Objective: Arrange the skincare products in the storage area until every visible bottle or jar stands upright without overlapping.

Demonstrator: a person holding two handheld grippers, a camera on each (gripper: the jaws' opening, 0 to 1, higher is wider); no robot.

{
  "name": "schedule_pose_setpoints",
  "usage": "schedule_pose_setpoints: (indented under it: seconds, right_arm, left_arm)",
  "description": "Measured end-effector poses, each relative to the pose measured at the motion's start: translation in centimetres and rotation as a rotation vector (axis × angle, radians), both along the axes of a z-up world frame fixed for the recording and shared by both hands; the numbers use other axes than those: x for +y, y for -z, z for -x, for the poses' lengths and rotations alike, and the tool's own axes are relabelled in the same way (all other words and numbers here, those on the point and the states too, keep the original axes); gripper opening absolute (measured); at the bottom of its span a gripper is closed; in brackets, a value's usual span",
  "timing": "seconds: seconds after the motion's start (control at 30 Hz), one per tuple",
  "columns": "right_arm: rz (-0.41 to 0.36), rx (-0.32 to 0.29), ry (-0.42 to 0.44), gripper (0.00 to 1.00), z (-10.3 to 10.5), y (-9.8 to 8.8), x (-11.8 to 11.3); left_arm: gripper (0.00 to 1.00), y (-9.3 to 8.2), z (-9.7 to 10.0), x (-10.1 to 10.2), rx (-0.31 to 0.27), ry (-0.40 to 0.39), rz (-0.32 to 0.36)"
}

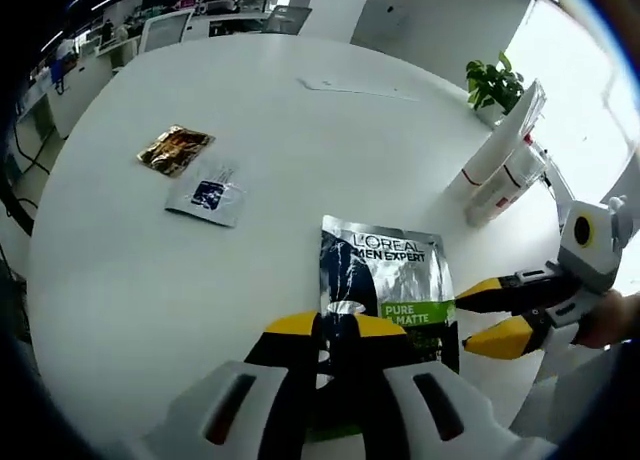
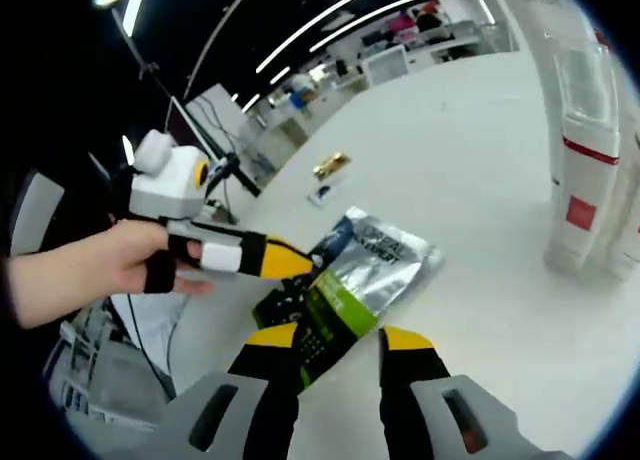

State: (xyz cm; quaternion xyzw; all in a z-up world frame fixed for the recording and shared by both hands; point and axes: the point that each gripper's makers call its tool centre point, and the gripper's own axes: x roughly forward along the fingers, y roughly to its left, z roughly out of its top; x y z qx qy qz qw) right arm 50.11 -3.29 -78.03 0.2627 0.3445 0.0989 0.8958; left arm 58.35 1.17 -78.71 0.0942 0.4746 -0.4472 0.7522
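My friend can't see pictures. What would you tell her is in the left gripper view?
A silver face-mask packet lies flat on a round white table, between the left gripper and the right gripper. Two small sachets lie farther off, and white tubes stand at the edge.

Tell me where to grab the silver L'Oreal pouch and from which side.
Grip the L'Oreal pouch by its green-labelled bottom edge, coming in low from the near side. It lies flat on the white table, so only a thin edge offers purchase, and that end already sits between the left gripper jaws.
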Motion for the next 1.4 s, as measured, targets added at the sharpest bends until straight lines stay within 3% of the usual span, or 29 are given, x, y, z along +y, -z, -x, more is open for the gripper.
schedule_pose_setpoints:
  seconds: [0.13, 0.3, 0.5, 0.6, 0.8, 1.03, 1.23, 1.27, 1.33, 1.4]
  right_arm:
    - [-0.002, 0.019, 0.056, 0.15, -0.1, 0.5, -0.7]
    - [-0.002, 0.031, 0.084, 0.08, -0.2, 0.7, -1.1]
    - [0.086, 0.001, 0.071, 0.02, -0.1, -0.2, -1.9]
    - [0.2, -0.003, 0.049, 0.0, 0.2, -0.8, -3.4]
    - [0.449, -0.025, -0.008, 0.0, 0.1, -1.8, -5.9]
    - [0.697, -0.036, -0.113, 0.0, -0.3, -1.8, -8.0]
    - [0.905, -0.044, -0.228, 0.0, -1.3, -1.4, -9.2]
    - [0.968, -0.04, -0.267, 0.0, -1.4, -1.2, -9.5]
    - [0.988, -0.077, -0.316, 0.0, -2.2, -0.9, -8.7]
    - [1.014, -0.069, -0.359, 0.0, -2.3, -0.5, -8.4]
  left_arm:
    - [0.12, 0.0, 0.1, 0.0, 0.015, -0.031, 0.005]
    - [0.05, 0.1, 0.4, 0.0, 0.054, -0.094, 0.039]
    - [0.04, -0.6, 0.5, -0.2, 0.066, -0.152, 0.091]
    - [0.04, -1.6, 0.9, -1.1, 0.099, -0.195, 0.175]
    - [0.04, -2.0, 1.7, -2.7, 0.145, -0.247, 0.245]
    - [0.04, -1.7, 2.4, -4.1, 0.17, -0.273, 0.264]
    - [0.04, -0.8, 1.7, -4.7, 0.179, -0.325, 0.259]
    - [0.04, -0.7, 1.5, -4.7, 0.188, -0.346, 0.261]
    - [0.04, -0.5, 1.3, -5.0, 0.205, -0.358, 0.27]
    - [0.04, -0.4, 1.0, -5.5, 0.204, -0.367, 0.276]
